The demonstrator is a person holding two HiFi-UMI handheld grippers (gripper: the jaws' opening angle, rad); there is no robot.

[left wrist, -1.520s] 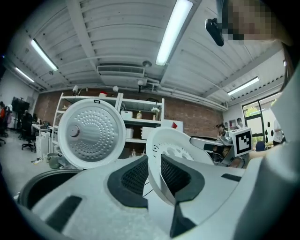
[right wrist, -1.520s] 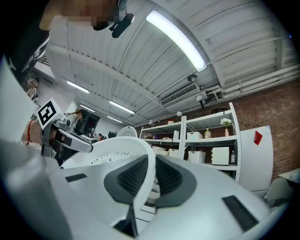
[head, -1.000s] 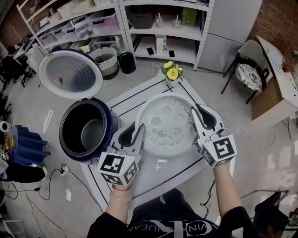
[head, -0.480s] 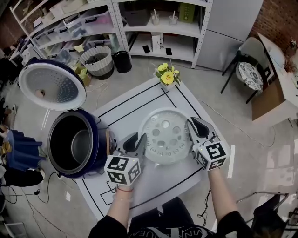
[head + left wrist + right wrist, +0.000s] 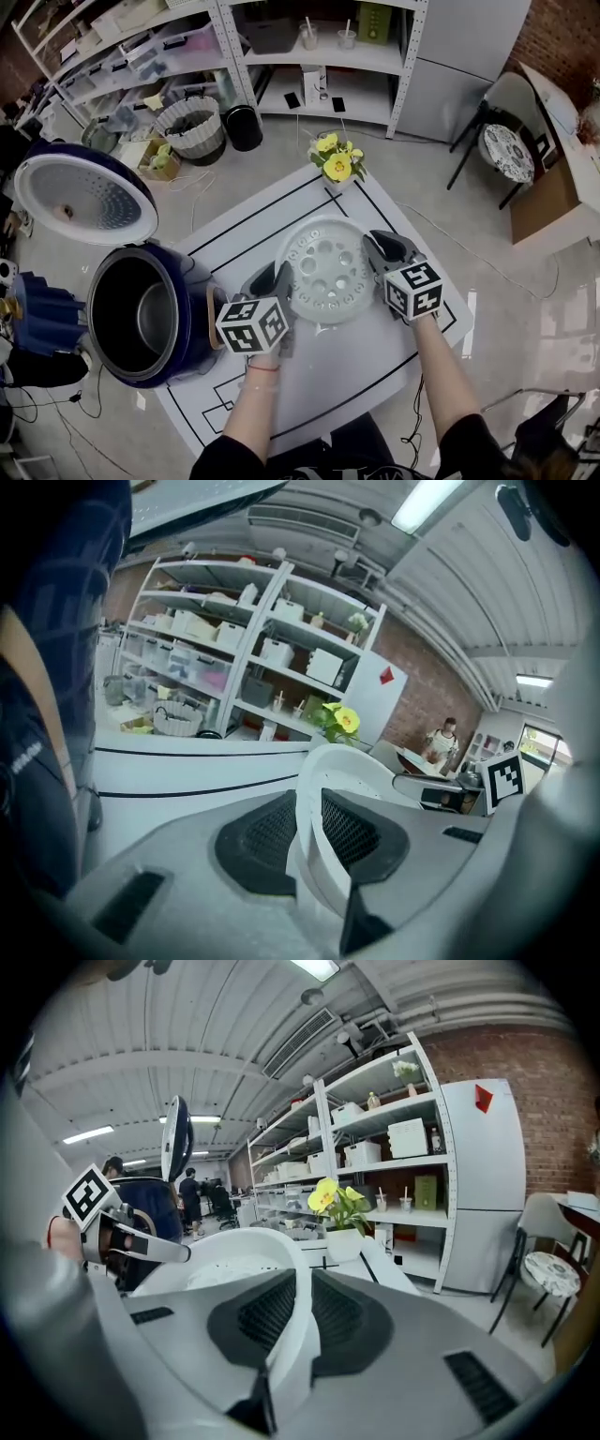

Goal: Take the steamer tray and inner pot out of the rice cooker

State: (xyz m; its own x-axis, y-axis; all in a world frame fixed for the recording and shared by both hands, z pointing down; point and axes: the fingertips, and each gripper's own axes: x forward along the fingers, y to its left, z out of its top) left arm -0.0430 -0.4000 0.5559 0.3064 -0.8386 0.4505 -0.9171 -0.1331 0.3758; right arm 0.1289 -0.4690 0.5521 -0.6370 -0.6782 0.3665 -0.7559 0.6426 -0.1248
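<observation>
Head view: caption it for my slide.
Left hand-held gripper and right hand-held gripper clamp steamer tray beside open rice cooker.

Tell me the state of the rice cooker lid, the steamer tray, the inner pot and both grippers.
Rice cooker lid: open, swung up.
Steamer tray: out of the cooker, held over the table.
Inner pot: inside the cooker body.
Left gripper: fingers shut on the tray's rim.
Right gripper: fingers shut on the opposite rim.
</observation>
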